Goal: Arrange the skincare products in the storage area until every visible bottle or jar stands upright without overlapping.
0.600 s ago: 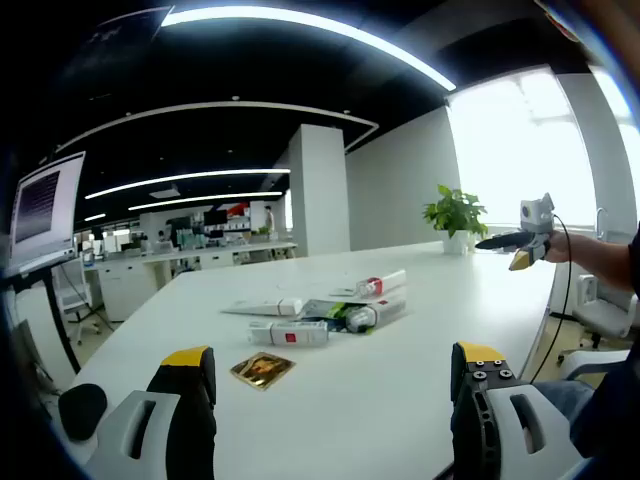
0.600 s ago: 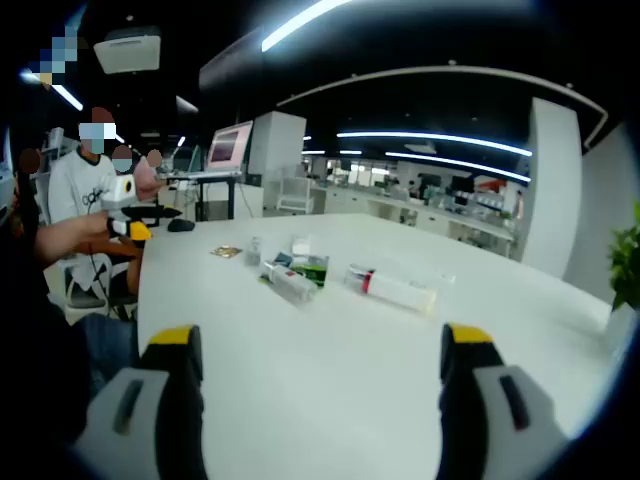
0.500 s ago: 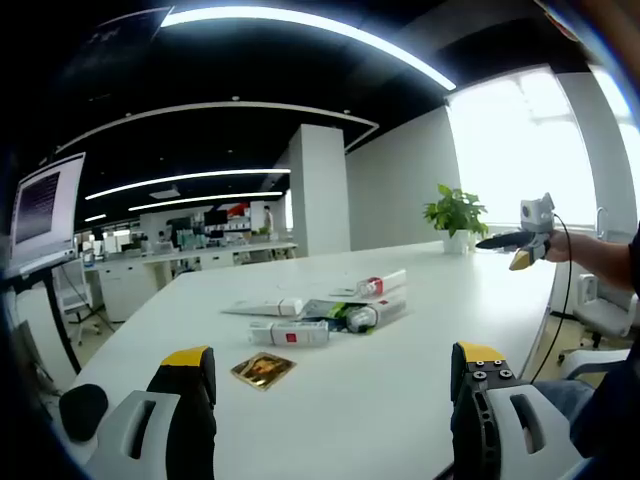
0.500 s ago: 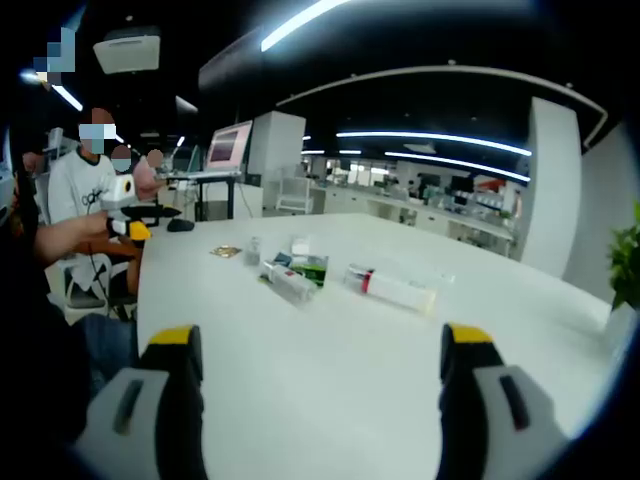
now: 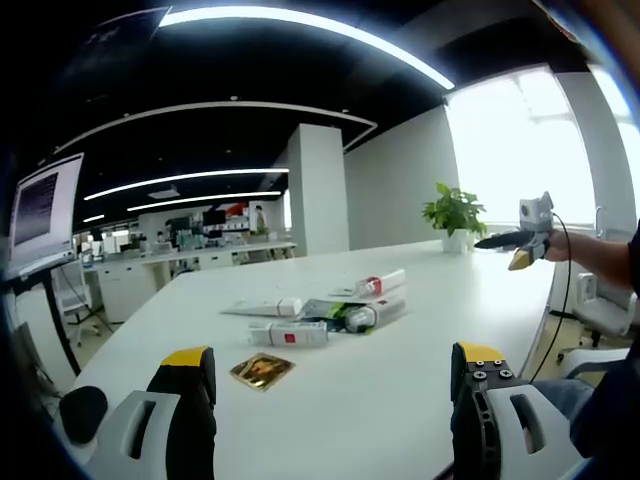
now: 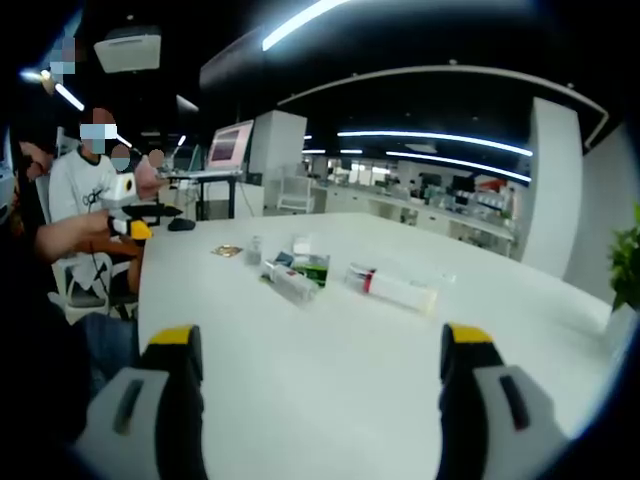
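Observation:
Several skincare products lie flat in a loose cluster on the white table (image 5: 400,380). A white tube with a red band (image 5: 372,285) lies farthest, a green-topped bottle (image 5: 362,318) in the middle, a white tube with a red mark (image 5: 288,334) nearer, and a flat white pack (image 5: 262,308) to the left. A gold sachet (image 5: 262,369) lies closest. My left gripper (image 5: 332,400) is open, well short of them, holding nothing. In the right gripper view the same cluster (image 6: 300,275) and the red-banded tube (image 6: 392,289) lie ahead of my open right gripper (image 6: 318,385).
The right gripper (image 5: 520,242) is held off the table's far side in the left gripper view; the left gripper (image 6: 130,222) is held by a hand in the right gripper view. A potted plant (image 5: 455,215) stands on the table's far corner. A seated person (image 6: 85,190) and a monitor (image 6: 230,146) are beyond.

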A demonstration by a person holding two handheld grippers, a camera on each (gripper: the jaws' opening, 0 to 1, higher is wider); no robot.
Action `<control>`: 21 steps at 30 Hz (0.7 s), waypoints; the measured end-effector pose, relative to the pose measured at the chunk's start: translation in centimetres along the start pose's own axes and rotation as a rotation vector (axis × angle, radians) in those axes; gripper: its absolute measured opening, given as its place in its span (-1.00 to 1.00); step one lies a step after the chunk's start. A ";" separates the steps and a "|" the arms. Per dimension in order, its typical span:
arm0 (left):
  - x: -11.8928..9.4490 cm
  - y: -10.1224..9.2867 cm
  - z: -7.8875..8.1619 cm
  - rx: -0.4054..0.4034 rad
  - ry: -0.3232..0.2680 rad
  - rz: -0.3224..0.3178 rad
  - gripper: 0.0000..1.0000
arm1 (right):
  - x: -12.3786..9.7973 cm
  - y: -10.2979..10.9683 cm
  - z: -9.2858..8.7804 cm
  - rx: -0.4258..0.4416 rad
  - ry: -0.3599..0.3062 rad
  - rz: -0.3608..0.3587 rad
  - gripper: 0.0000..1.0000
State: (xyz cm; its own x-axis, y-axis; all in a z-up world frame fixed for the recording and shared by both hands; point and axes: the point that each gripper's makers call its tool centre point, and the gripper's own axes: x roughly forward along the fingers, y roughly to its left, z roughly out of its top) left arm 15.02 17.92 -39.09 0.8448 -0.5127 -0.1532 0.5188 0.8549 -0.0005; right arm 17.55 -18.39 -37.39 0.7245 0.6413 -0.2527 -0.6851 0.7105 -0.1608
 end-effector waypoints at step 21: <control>0.2 0.1 -0.1 -0.001 0.002 0.000 0.99 | 0.4 0.2 -0.2 0.003 0.001 0.011 1.00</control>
State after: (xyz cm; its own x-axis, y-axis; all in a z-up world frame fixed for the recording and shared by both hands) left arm 15.24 17.89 -39.22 0.8443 -0.5128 -0.1555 0.5190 0.8548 -0.0010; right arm 17.72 -18.02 -37.71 0.7169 0.6487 -0.2554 -0.6927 0.7043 -0.1555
